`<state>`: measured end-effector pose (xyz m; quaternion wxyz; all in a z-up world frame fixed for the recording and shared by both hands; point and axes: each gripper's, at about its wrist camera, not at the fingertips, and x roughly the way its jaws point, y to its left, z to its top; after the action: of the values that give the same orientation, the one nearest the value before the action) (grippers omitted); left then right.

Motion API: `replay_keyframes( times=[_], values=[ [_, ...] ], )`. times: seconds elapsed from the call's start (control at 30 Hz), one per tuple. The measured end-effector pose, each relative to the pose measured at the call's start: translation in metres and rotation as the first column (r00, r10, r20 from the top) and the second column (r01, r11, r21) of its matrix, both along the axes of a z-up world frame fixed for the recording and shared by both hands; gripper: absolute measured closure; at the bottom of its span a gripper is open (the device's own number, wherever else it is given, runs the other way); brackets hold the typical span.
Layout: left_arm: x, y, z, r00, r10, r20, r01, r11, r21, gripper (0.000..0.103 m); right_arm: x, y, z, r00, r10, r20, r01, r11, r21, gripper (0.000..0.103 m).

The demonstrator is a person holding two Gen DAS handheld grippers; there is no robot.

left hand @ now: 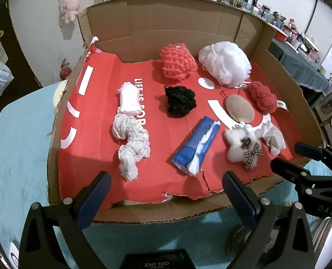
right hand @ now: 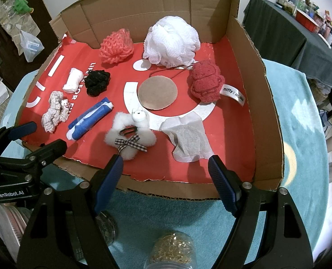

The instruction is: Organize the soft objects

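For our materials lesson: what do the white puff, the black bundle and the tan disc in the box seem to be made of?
White puff: gathered nylon-like netting, visible mesh ruffles. Black bundle: chunky knitted yarn, matte, looped texture. Tan disc: probably felt or sponge, flat, matte, smooth-edged.

Both fisheye views were evenly and brightly lit from overhead, with short soft shadows under the white mesh pouf and black yarn bundle. Straight edges of the cardboard tray bowed outward, corners vignetted to black, and the centre stayed sharp, without glare.
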<state>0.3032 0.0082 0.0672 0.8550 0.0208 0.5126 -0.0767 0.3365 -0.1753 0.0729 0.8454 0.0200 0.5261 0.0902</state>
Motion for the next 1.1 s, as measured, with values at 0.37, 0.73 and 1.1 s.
replay_keyframes(
  times=[0.37,0.73,1.1],
  values=[
    [-0.0002,0.0002,-0.0002,1.0,0.002,0.0,-0.002,1.0,-0.003,0.002,0.0,0.0007,0.0002,1.0,-0.001,0.002,0.001,1.0,-0.003,0.025],
    [-0.0012,0.0002,0.0002,1.0,0.005,0.002,-0.005,1.0,-0.005,0.002,-0.0004,0.0014,0.0004,1.0,-0.002,0.003,0.002,1.0,-0.006,0.025],
    [-0.0004,0.0005,0.0007,1.0,0.003,0.004,-0.003,1.0,-0.003,0.002,-0.0009,0.0016,0.0003,1.0,-0.003,0.005,0.003,1.0,-0.008,0.025]
  ],
)
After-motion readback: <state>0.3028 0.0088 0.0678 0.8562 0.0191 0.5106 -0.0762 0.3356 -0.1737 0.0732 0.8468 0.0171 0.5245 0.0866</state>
